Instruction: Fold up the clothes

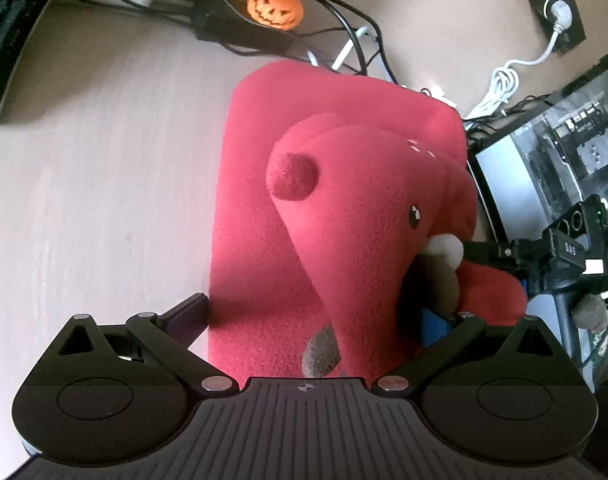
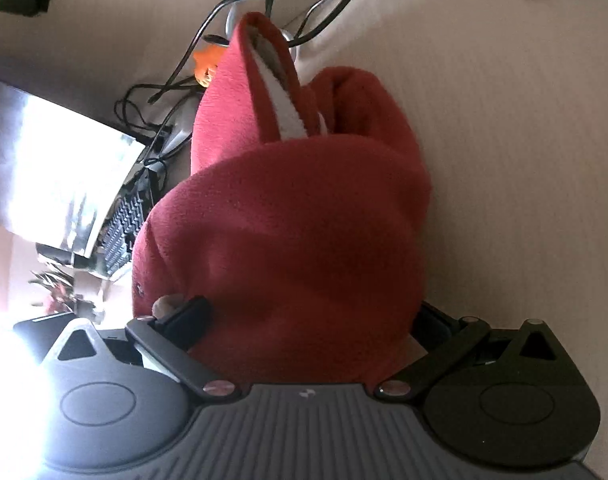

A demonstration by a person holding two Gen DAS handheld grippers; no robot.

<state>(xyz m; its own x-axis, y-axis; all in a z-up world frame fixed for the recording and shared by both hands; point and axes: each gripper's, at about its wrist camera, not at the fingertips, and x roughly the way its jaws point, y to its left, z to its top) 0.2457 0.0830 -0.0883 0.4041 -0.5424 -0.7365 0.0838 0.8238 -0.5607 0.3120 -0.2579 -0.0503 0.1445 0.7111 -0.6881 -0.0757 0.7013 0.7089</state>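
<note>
The red fleece garment (image 1: 264, 184) lies on the counter (image 1: 104, 200), long axis running from the left gripper (image 1: 304, 320) toward the orange pumpkin (image 1: 275, 7). The hood, with 1 round ear, is lifted and points toward the left gripper, apparently for folding over the body. The left gripper's jaws stand apart around fabric. The right gripper (image 2: 307, 320) straddles bunched fleece; clamping cannot be confirmed.

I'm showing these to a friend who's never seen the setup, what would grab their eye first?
The red fleece garment fills the middle of both views, partly lifted, with a small embroidered eye and round ear like an animal hood. Behind it on the desk, an orange jack-o'-lantern toy sits among black cables.
</note>
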